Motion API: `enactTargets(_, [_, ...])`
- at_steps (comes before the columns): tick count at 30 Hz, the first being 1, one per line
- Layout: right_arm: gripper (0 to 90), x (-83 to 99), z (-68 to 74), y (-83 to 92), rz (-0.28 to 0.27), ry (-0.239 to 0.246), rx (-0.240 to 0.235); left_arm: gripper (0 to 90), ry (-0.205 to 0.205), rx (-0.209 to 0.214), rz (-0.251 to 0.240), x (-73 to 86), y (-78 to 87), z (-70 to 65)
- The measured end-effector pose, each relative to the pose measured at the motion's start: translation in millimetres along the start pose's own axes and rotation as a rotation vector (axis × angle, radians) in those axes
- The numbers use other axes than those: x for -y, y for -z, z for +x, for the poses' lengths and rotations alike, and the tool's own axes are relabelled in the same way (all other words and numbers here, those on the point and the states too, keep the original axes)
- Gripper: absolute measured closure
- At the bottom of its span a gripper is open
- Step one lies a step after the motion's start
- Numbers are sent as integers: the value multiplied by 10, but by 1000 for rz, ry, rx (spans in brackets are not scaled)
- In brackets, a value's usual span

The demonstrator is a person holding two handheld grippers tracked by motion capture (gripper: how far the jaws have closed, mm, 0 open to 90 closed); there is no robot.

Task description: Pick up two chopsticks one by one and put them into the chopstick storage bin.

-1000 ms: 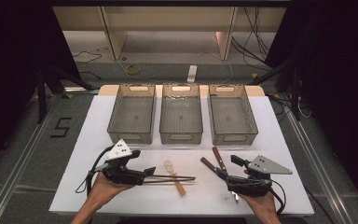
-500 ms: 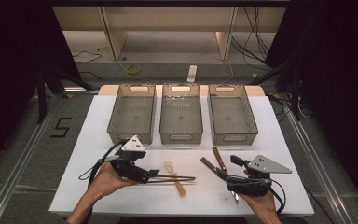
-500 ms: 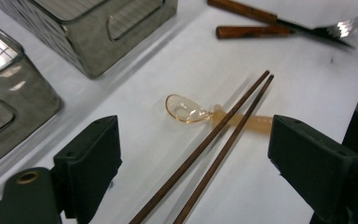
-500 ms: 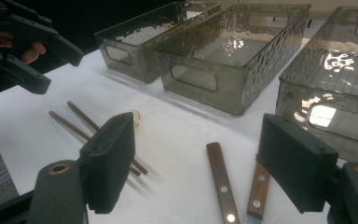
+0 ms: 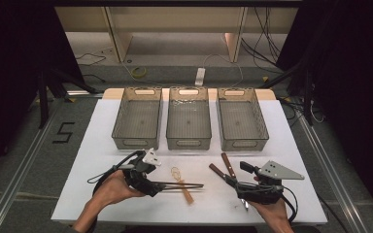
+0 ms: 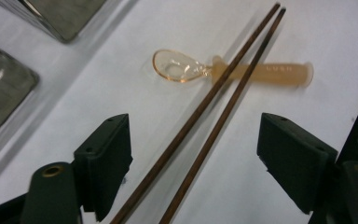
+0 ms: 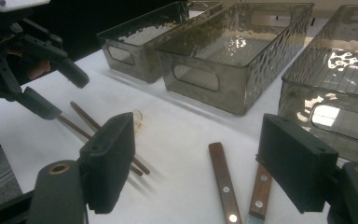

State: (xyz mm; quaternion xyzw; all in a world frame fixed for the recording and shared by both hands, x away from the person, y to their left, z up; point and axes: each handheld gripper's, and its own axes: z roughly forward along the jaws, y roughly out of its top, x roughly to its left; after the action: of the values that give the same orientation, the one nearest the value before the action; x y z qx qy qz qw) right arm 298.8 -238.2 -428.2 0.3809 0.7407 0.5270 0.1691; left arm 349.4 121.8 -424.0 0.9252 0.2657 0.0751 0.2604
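Left gripper jaws closing, not yet pinching chopsticks between them; uneven squeeze probably flicks one stick out.

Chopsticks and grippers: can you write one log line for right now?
left gripper: jaws just closing, chopsticks between, not gripped | right gripper: open, over two knives | spoon: under chopsticks

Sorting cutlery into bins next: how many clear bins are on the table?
3: left bin, middle bin and right bin, side by side along the table's far edge.
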Motion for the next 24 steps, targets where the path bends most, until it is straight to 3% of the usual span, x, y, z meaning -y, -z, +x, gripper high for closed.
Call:
enactTargets(15, [281, 8, -18, -4, 8, -18, -18, 491, -117, 41, 165, 58, -177, -98])
enactTargets(24, [282, 10, -13, -12, 14, -17, -27, 586, -162, 32, 203, 78, -262, -86])
